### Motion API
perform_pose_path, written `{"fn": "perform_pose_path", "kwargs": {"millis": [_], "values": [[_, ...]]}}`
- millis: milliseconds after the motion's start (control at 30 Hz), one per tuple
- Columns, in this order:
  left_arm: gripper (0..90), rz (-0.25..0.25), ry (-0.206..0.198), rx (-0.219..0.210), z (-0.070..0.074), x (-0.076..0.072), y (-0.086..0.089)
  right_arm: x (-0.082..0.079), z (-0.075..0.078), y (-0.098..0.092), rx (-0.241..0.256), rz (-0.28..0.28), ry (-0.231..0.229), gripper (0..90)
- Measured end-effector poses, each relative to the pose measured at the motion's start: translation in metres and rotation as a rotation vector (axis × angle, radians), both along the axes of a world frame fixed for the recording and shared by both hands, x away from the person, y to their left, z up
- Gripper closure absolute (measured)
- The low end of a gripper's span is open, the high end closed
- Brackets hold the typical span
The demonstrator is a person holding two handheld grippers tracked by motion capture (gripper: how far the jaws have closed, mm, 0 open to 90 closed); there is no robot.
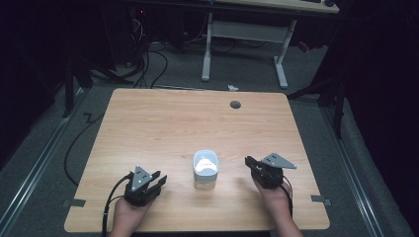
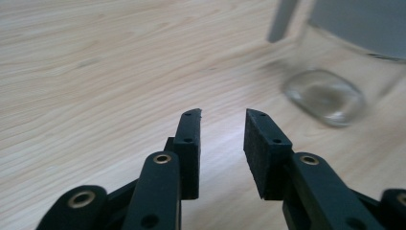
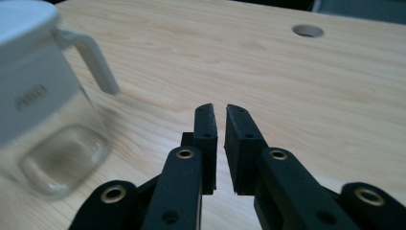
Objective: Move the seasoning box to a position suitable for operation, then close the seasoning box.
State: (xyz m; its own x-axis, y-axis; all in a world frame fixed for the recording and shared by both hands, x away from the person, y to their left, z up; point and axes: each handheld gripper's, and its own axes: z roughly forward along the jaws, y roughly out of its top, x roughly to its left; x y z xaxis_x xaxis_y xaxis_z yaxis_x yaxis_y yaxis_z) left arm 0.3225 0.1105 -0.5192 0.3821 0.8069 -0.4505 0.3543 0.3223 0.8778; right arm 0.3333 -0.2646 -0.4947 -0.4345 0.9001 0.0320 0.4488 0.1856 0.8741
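Near the front edge of the tabletop (image 1: 148,123) we see the left hand-held gripper (image 1: 157,181) with its jaws parted and nothing between them. Across from it, the right hand-held gripper (image 1: 251,163) has its jaws drawn nearly together, a thin gap left, also gripping nothing. Between the two, apart from both, stands a clear glass jar (image 1: 205,170) with a white lid (image 3: 21,21) and a white handle (image 3: 91,55). Farther back we see a round cable hole (image 1: 235,104).
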Motion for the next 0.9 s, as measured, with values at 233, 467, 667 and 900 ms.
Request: {"fn": "perform_pose_path", "kwargs": {"millis": [233, 467, 667, 900], "values": [[62.0, 0.045, -0.002, 0.016, -0.002, 0.008, 0.011, -0.016, -0.015, -0.031, -0.018, -0.080, 0.013, 71.6], [60.3, 0.123, 0.007, 0.044, -0.007, 0.016, 0.040, -0.028, -0.018, -0.054, -0.044, -0.175, 0.003, 59.8], [59.0, 0.183, 0.022, 0.015, -0.007, 0.019, 0.063, -0.031, -0.022, -0.061, -0.063, -0.197, 0.013, 57.0], [58.4, 0.201, 0.022, 0.029, -0.010, 0.016, 0.066, -0.028, -0.024, -0.055, -0.066, -0.179, 0.017, 56.1]]}}
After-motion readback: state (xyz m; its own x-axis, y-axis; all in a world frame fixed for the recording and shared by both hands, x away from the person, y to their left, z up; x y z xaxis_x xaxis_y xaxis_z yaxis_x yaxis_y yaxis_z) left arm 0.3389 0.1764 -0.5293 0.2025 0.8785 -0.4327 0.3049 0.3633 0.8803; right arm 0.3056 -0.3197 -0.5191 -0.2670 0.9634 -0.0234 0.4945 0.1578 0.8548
